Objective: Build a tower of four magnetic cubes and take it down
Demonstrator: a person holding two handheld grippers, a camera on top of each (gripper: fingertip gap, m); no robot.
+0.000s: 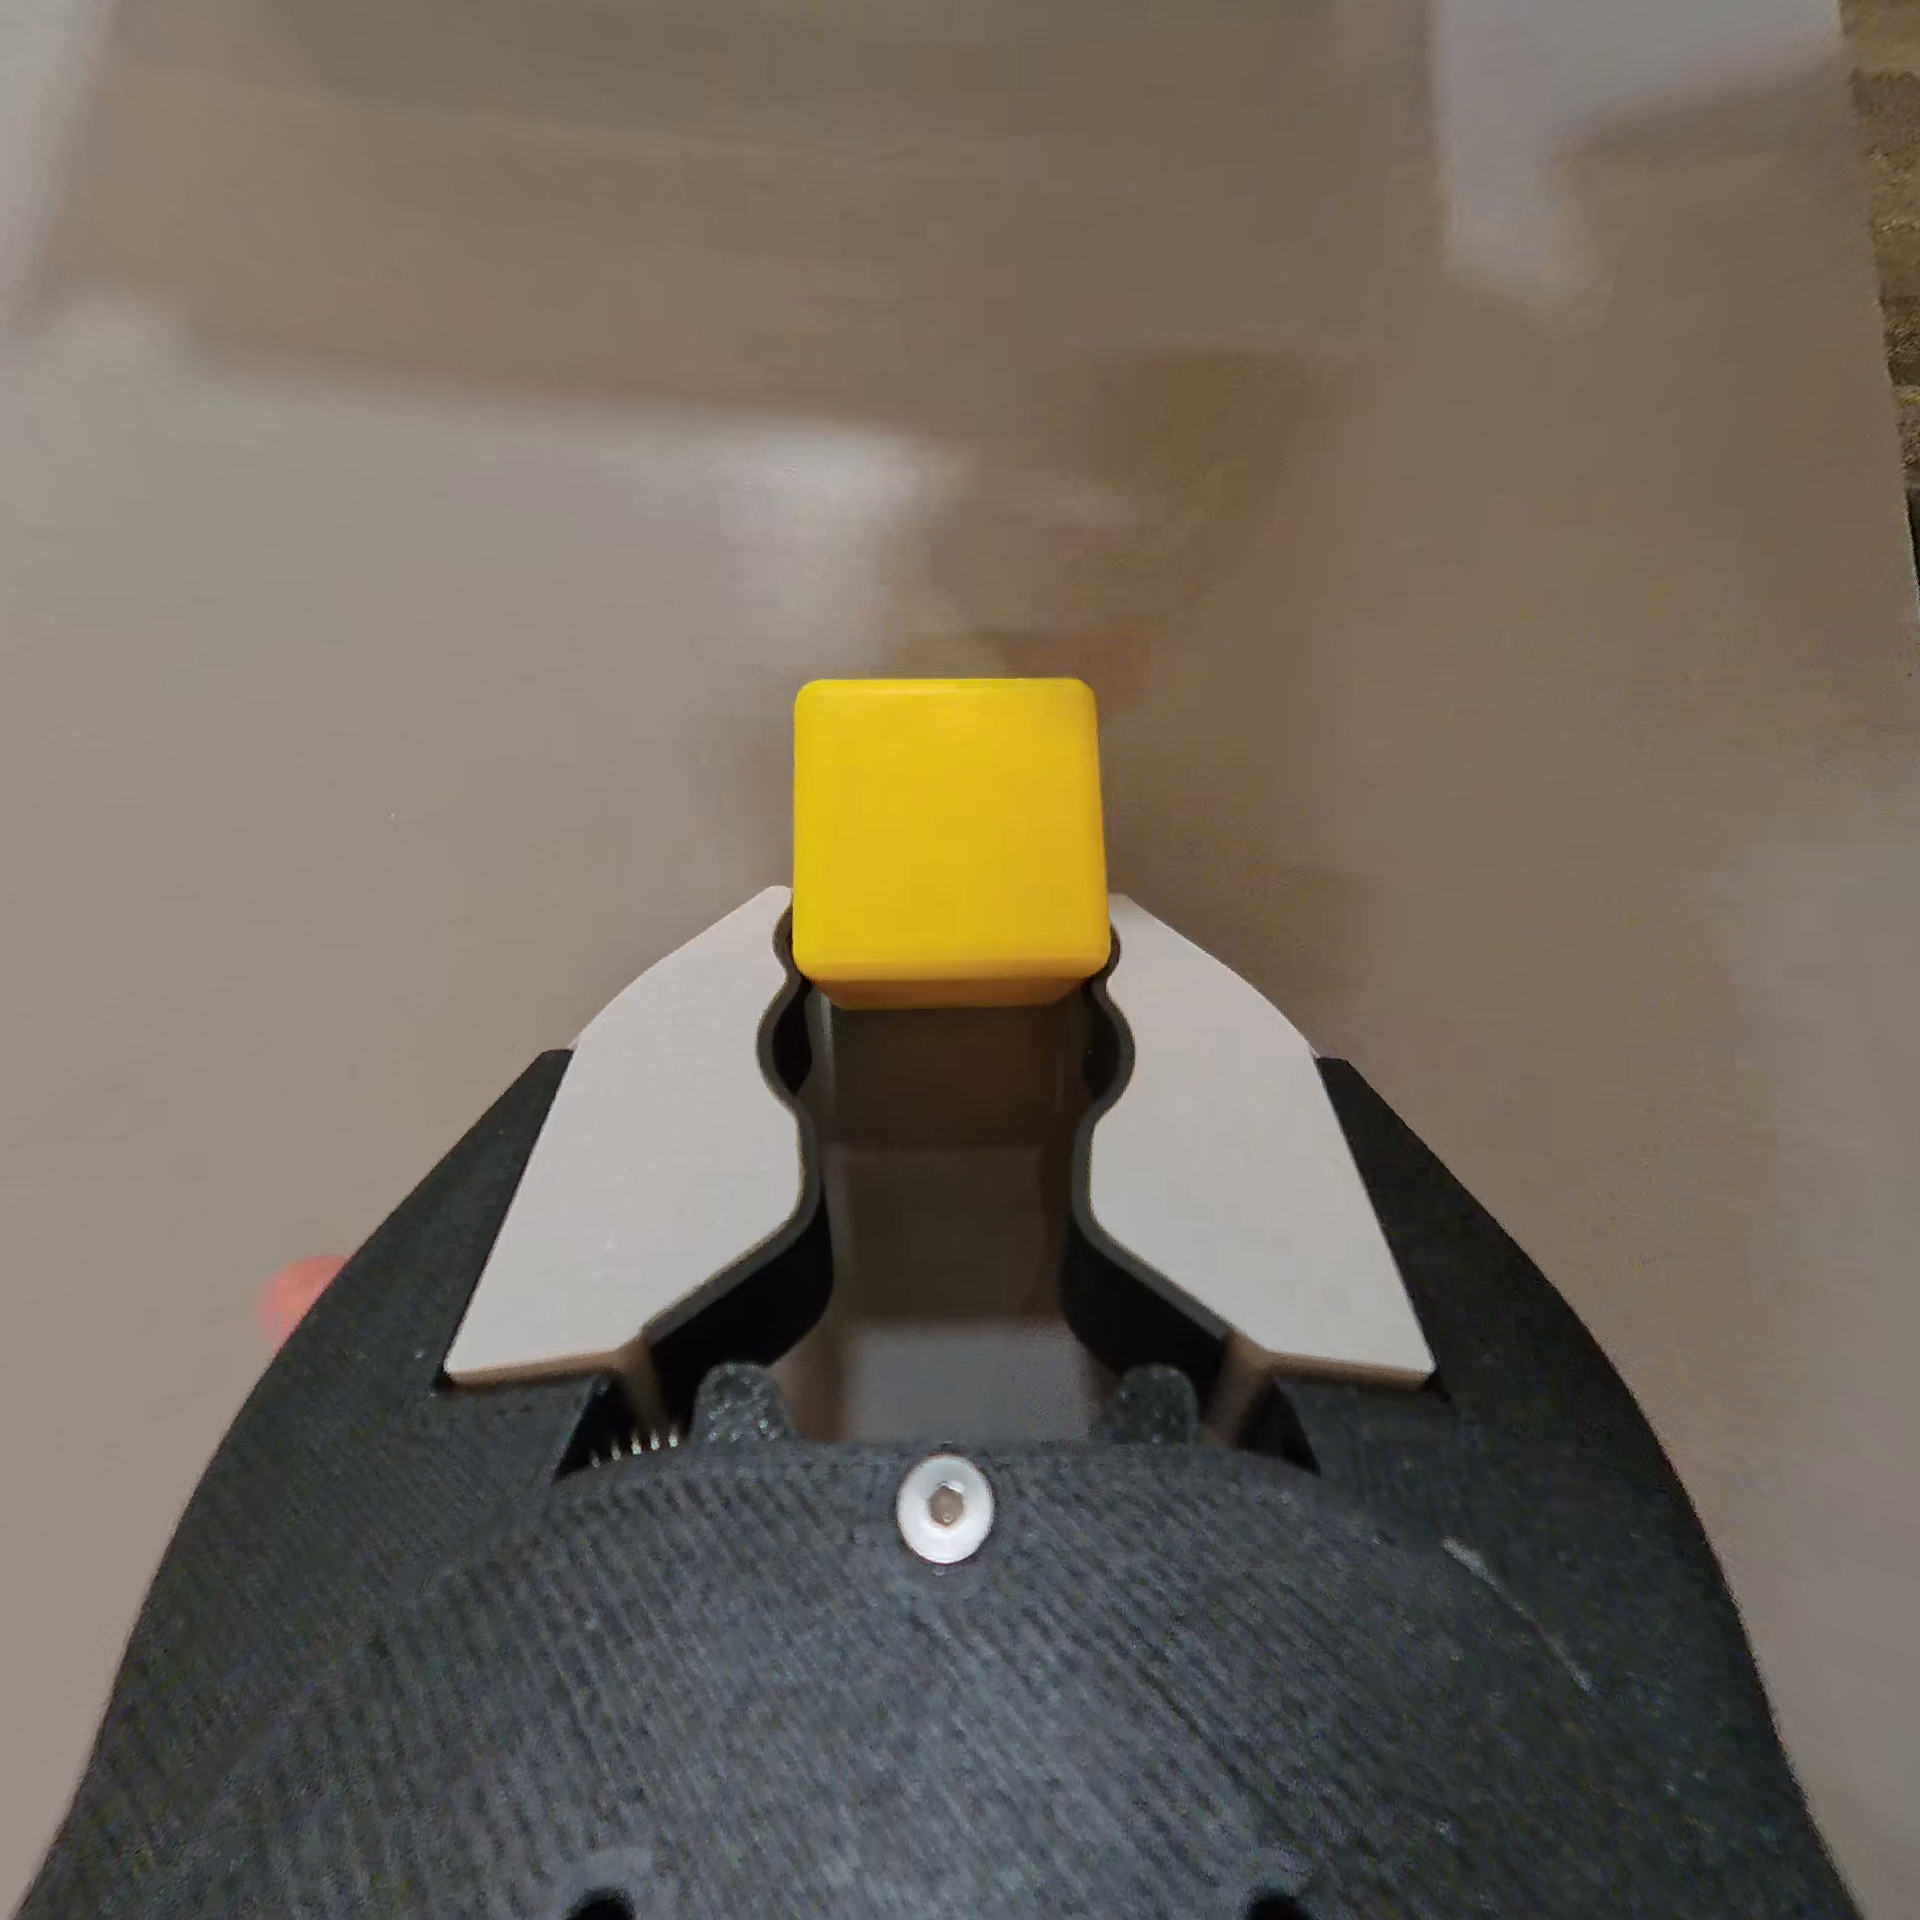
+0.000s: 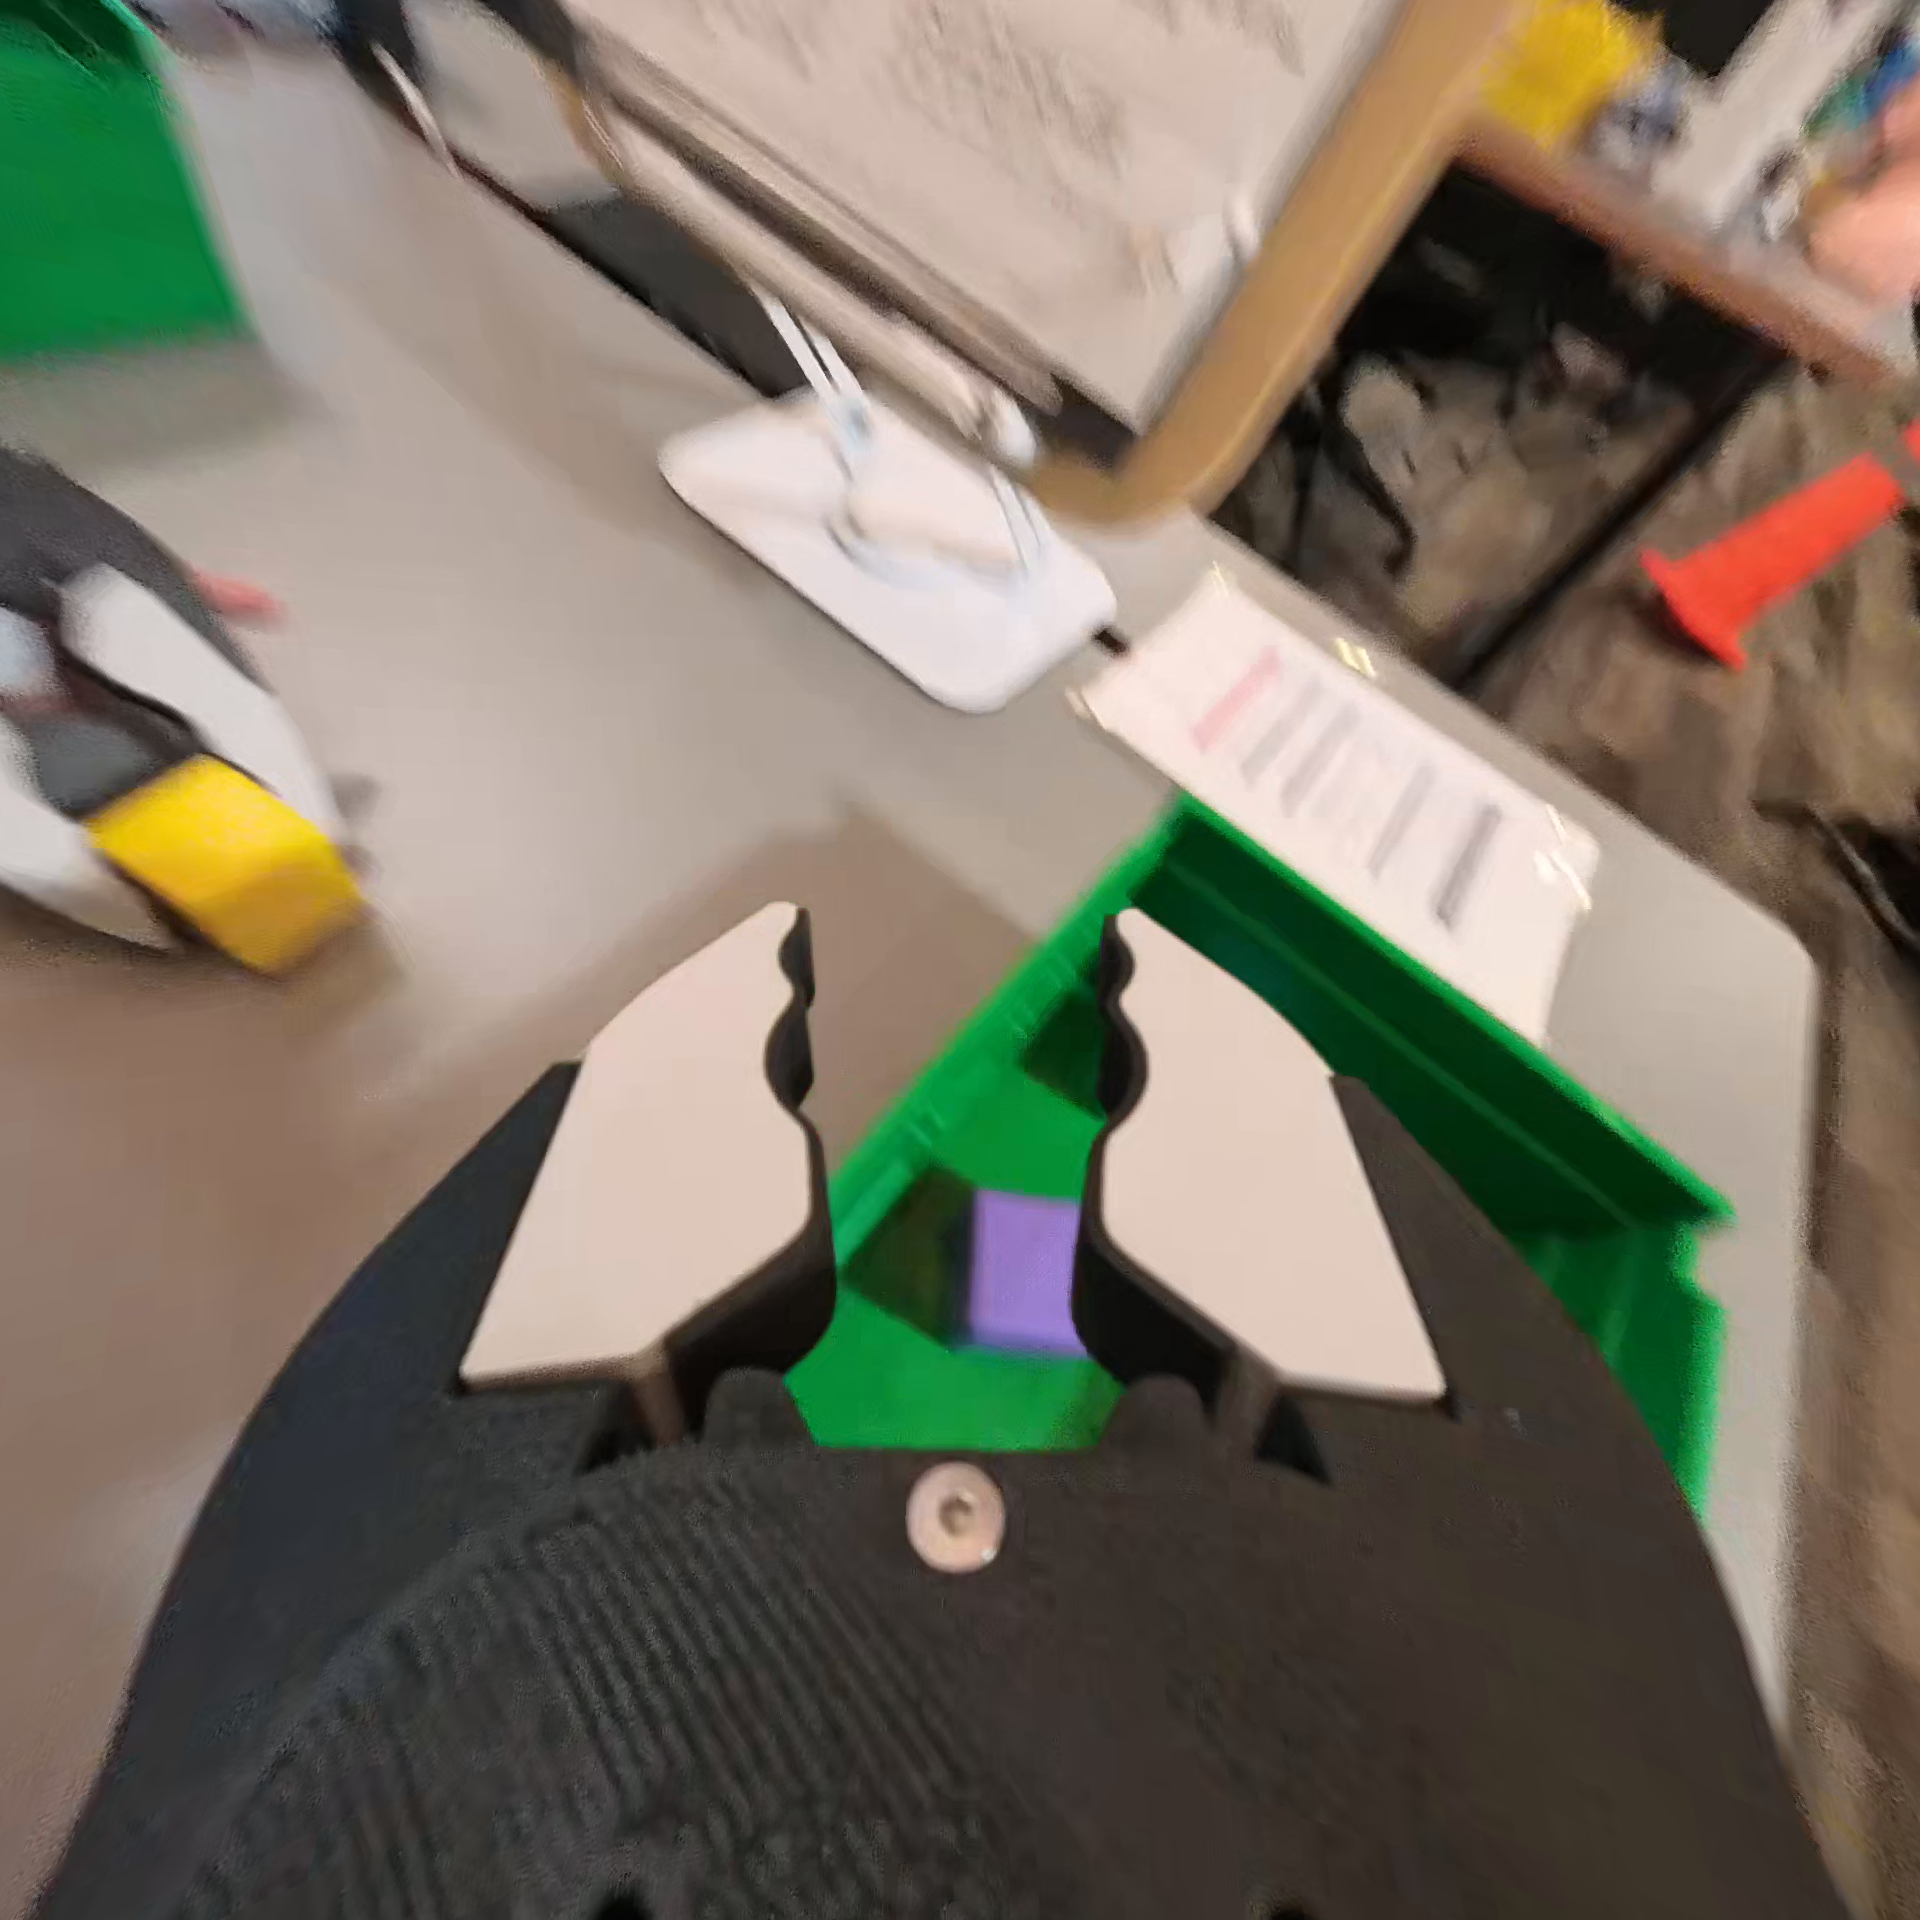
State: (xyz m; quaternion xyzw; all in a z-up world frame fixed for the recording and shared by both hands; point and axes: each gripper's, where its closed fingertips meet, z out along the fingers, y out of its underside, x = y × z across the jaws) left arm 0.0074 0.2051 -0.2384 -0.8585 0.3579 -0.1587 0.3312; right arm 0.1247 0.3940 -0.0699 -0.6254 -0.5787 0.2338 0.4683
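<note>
A yellow block (image 1: 943,831) is gripped at the very tips of the left claw (image 1: 945,935), with most of the block standing out beyond the fingertips. Beneath and ahead of that claw only the bare beige table (image 1: 416,623) is seen. In the right wrist view the same left claw (image 2: 156,821) is seen far off to the left, the yellow block (image 2: 229,862) pinched at its end, low over the table; whether the block touches the surface cannot be told through the blur.

The right claw (image 2: 956,935) is held open and empty, its fingers well apart. Directly under it lies a green tray (image 2: 1351,1049), and a purple block (image 2: 1023,1288) is seen inside the tray, between the fingers near their roots. Beyond the tray a white sheet (image 2: 1340,769) and a white stand base (image 2: 894,561) are seen; an orange cone (image 2: 1777,551) lies farther right, on the floor.

Since the yellow block is caught only by its near edge, the squeeze is best kept steady and the left claw moved slowly and level, so that the block is not levered out.
</note>
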